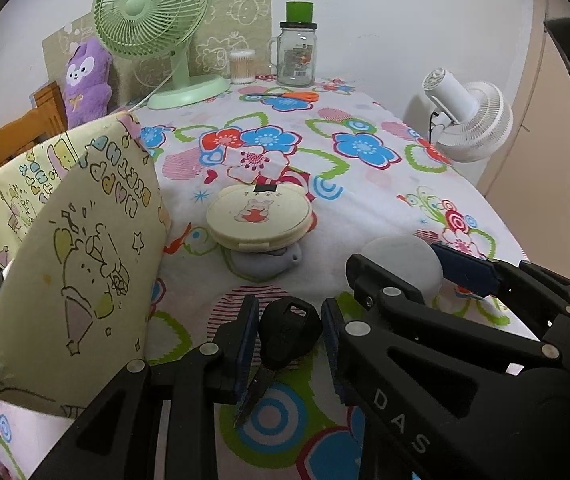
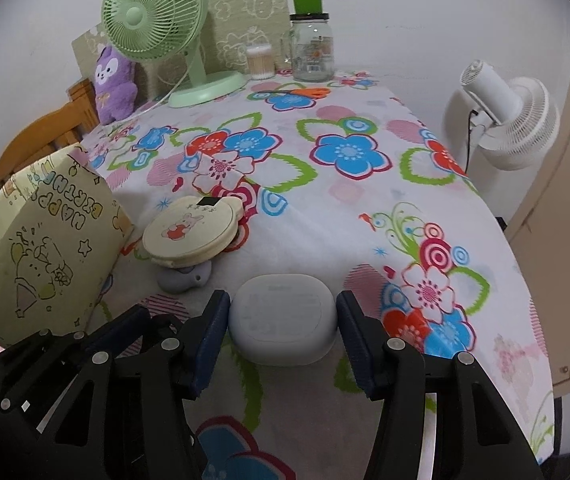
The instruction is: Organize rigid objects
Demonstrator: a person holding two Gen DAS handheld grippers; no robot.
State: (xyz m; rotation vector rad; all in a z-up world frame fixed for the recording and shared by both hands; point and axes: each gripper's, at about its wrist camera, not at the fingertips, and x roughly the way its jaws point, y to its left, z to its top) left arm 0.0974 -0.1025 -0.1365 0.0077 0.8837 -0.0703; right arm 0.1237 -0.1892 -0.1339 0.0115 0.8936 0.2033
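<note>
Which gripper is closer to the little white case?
Right. The right gripper has its fingers on both sides of the white case. The left gripper sits beside it, around the black key.

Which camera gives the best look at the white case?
The right wrist view. There the white case lies whole and unblocked between the right gripper's fingers. In the left wrist view only a rounded part of it shows, the rest hidden behind the right gripper's black frame.
</note>
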